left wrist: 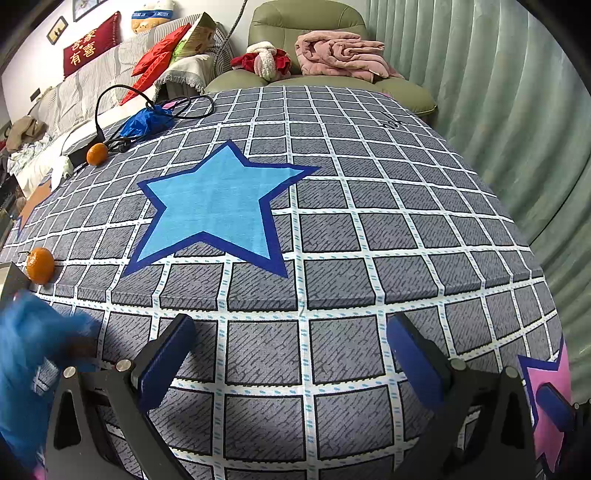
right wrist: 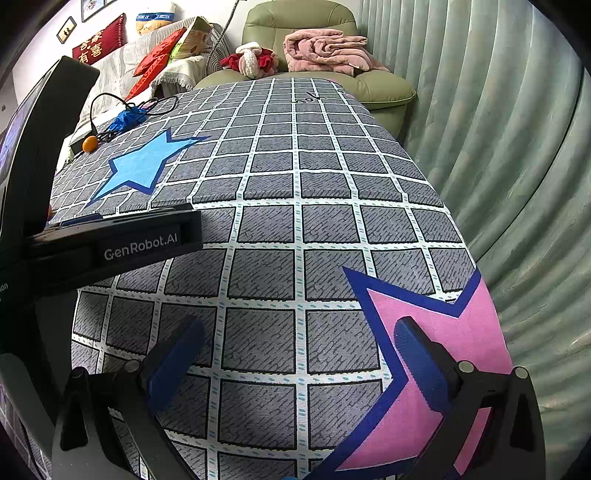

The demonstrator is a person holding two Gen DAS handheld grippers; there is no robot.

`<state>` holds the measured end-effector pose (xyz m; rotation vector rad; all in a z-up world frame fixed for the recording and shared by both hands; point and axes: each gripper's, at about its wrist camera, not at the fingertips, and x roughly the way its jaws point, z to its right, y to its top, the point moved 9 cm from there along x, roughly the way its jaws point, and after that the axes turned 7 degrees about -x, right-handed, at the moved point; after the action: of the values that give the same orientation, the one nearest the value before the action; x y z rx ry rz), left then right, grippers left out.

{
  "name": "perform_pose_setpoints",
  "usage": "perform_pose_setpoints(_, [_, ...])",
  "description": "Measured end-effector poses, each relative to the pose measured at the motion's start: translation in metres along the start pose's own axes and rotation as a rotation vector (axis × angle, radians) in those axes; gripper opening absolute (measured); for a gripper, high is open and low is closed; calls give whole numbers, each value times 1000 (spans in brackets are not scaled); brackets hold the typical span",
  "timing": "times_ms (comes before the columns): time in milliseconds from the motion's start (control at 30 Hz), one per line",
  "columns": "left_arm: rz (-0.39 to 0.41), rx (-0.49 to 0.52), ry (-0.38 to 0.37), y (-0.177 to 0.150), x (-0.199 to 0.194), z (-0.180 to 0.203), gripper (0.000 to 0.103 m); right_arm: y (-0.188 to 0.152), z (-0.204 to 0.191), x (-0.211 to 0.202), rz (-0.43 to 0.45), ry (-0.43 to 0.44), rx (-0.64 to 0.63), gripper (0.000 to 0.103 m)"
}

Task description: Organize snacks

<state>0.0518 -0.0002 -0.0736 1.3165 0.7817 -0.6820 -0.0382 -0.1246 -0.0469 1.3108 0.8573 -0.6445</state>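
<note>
Two small oranges lie on the checked grey cloth (left wrist: 332, 236). One orange (left wrist: 40, 265) sits near the left edge, and a second orange (left wrist: 96, 153) rests farther back by a black cable. The far orange (right wrist: 89, 143) also shows in the right wrist view. My left gripper (left wrist: 291, 354) hangs open over bare cloth with nothing between its blue pads. My right gripper (right wrist: 299, 358) is open too, its right pad over a pink star (right wrist: 461, 350). A blue-gloved hand (left wrist: 26, 350), blurred, is at the lower left of the left wrist view.
A crumpled blue bag (left wrist: 147, 122) and a looped black cable (left wrist: 122, 107) lie at the back left. A green armchair (left wrist: 306, 33) with a pink blanket (left wrist: 340, 55) stands behind. A pale curtain (left wrist: 517, 110) runs along the right. The left gripper's black body (right wrist: 110, 243) crosses the right wrist view.
</note>
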Motion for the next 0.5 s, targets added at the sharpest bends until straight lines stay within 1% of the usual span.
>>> perform_pose_setpoints(333, [0, 0, 0, 0, 0, 0, 103, 0, 1, 2, 0, 0, 0, 103])
perform_pose_setpoints(367, [0, 0, 0, 0, 0, 0, 103, 1, -3, -6, 0, -1, -1, 103])
perform_pose_setpoints(433, [0, 0, 0, 0, 0, 0, 103, 0, 1, 1, 0, 0, -1, 103])
perform_pose_setpoints(500, [0, 0, 0, 0, 0, 0, 103, 0, 0, 0, 0, 0, -1, 103])
